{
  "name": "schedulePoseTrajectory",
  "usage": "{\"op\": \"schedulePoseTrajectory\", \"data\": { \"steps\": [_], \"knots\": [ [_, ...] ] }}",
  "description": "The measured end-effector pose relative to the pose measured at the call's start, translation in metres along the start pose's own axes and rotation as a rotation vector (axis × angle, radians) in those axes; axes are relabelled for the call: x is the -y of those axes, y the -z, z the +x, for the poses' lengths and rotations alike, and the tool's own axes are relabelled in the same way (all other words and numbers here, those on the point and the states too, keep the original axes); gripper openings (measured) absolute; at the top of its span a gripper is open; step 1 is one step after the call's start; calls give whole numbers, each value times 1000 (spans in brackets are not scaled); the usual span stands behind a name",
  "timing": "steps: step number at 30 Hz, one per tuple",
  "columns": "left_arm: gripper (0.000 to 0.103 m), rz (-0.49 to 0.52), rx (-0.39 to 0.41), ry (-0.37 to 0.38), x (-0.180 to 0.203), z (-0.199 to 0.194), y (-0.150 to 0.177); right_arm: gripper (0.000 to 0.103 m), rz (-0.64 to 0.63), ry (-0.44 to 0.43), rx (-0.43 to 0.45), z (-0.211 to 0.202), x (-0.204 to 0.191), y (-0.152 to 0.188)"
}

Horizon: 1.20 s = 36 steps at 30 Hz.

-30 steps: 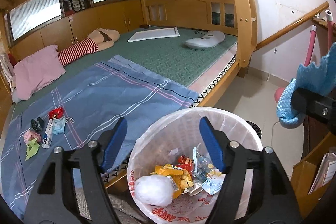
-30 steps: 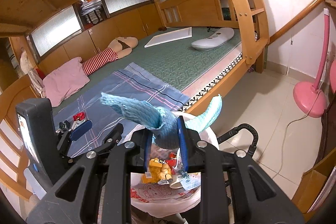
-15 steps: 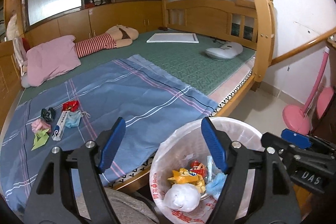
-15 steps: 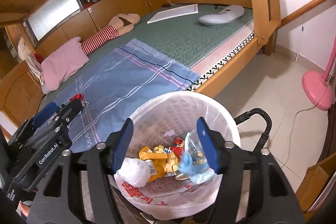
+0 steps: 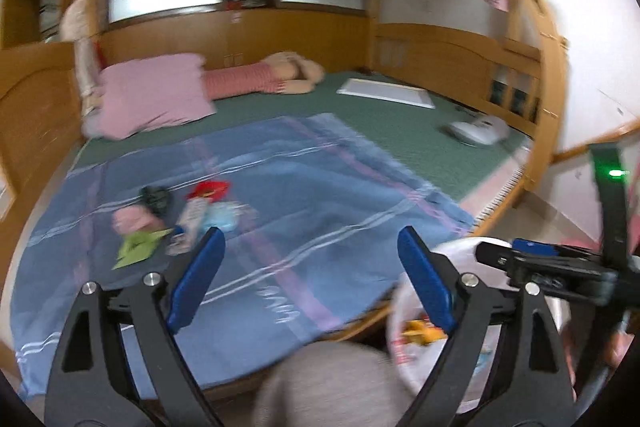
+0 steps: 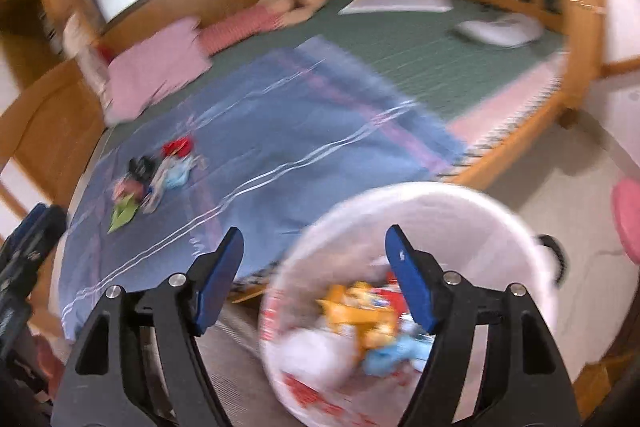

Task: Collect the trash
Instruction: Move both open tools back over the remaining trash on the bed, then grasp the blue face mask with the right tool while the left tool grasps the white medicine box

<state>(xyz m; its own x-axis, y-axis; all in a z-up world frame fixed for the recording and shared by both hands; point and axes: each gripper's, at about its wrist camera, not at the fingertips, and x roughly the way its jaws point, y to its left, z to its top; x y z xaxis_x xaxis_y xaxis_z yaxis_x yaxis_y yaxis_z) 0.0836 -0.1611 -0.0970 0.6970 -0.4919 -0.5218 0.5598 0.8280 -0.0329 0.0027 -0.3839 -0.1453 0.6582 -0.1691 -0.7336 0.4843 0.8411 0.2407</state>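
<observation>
A white lined trash bin (image 6: 436, 203) stands beside the bed, holding snack wrappers, a white wad and a blue net wrap (image 6: 390, 357). It also shows in the left wrist view (image 5: 452, 247). A small pile of trash (image 5: 180, 215) lies on the blue blanket: green paper, pink wad, red wrapper, tube. It also shows in the right wrist view (image 6: 152, 179). My left gripper (image 5: 310, 267) is open and empty above the blanket. My right gripper (image 6: 314, 267) is open and empty at the bin's left rim. Both views are blurred.
A blue plaid blanket (image 5: 280, 187) covers the near bed, over a green mat (image 5: 400, 123). A pink pillow (image 5: 152, 103), striped doll (image 5: 256, 81), white board (image 5: 384, 93) and white device (image 5: 476, 131) lie further back. A pink fan base (image 6: 628, 215) stands on the floor.
The right gripper opened and dropped the blue net wrap into the bin. Both grippers have since swung left towards the bed and its trash pile.
</observation>
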Motion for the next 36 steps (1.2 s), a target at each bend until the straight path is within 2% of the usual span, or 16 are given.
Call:
{"op": "schedulePoseTrajectory", "data": {
  "steps": [5,10,15,18,23,26,27,29,30,31,34,36],
  "knots": [
    [88,-67,-23,-148,-74,-2,10,72,-81,-130,-124,77,-67,-24],
    [88,-176,-55,-247,-139,-4,22,72,-97,-227,-253,160,-134,-50],
    [88,-221,-74,-306,-179,-4,31,72,-108,-219,-317,227,-187,-71],
    [88,-260,-80,-328,-202,-3,34,72,-66,-209,-356,272,-208,-88],
    [88,-309,-94,-359,-231,-2,45,72,-21,-196,-460,329,-224,-98],
    [88,-343,-104,-371,-246,0,50,72,-7,-175,-494,348,-228,-97],
    [88,-350,-106,-373,-248,0,51,69,-1,-171,-506,354,-229,-96],
    [88,-356,-114,-382,-251,3,54,45,-5,-158,-500,355,-231,-97],
    [88,-358,-119,-384,-252,4,55,29,-12,-176,-515,356,-234,-97],
    [88,-358,-122,-384,-252,6,55,29,-6,-204,-535,357,-236,-97],
    [88,-357,-129,-385,-250,9,55,27,-27,-193,-530,353,-241,-96],
    [88,-343,-129,-382,-246,10,54,26,2,-217,-527,345,-234,-96]
  ]
}}
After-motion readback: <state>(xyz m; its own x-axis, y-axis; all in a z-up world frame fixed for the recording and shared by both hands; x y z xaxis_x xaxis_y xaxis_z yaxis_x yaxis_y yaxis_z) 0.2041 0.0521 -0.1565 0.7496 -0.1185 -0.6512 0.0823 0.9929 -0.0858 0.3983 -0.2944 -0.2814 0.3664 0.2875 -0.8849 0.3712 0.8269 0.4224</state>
